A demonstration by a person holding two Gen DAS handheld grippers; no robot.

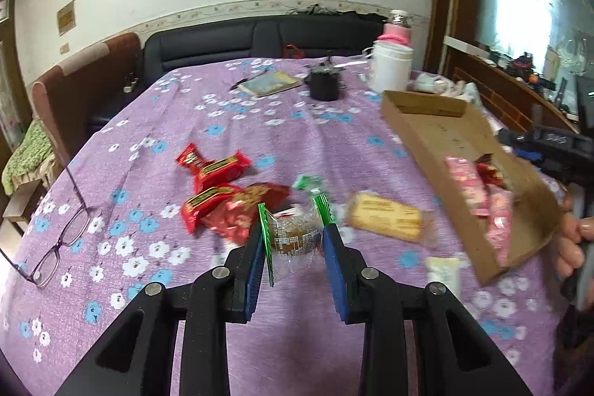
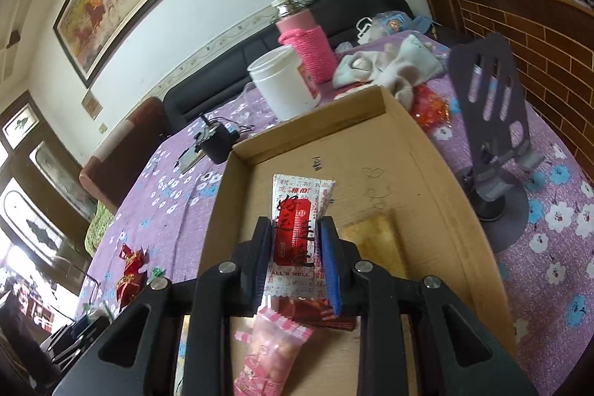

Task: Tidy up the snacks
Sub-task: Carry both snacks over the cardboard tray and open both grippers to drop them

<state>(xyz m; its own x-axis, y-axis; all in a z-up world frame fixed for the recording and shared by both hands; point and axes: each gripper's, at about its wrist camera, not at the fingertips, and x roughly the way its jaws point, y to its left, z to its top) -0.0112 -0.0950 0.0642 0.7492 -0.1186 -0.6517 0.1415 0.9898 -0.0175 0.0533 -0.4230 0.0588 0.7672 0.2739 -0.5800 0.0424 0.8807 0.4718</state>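
cardboard tray (image 2: pixel 427 151): brown, shallow, open-topped; it sits on the purple floral tablecloth (image 1: pixel 222 121), and in my left wrist view it appears at the right (image 1: pixel 419 121).
right gripper (image 2: pixel 297 240): i see it over the tray, its blue-padded fingers (image 2: pixel 329 266) clamped on the sides of a white-and-red snack packet (image 2: pixel 297 210); the packet points forward over the tray floor.
tray contents: a pink packet (image 2: pixel 271 355) and a dark red packet (image 2: pixel 315 316) lie under the right gripper; a yellow bar (image 2: pixel 375 244) lies just right of it, blurred.
left gripper (image 1: pixel 293 240): low over the cloth, fingers (image 1: pixel 336 270) set apart around a clear-wrapped brown pastry with green ends (image 1: pixel 293 236); i cannot tell whether the pads touch the wrapper.
loose snacks, left wrist view: two red bars with yellow labels (image 1: pixel 215 167) and (image 1: pixel 208 201), and a crumpled red packet (image 1: pixel 248 210) lie left of the pastry; a yellow wafer packet (image 1: pixel 386 216) lies to its right; a pale packet (image 1: pixel 443 271) lies near the tray's lower corner.
other items on the cloth: eyeglasses (image 1: pixel 55 240) at the left edge; a white jar (image 2: pixel 284 80) and a pink knit-sleeved bottle (image 2: pixel 306 43) beyond the tray; a dark phone stand (image 2: pixel 490 121) right of the tray.
motion blur: the tray and its packets are smeared in the left wrist view.
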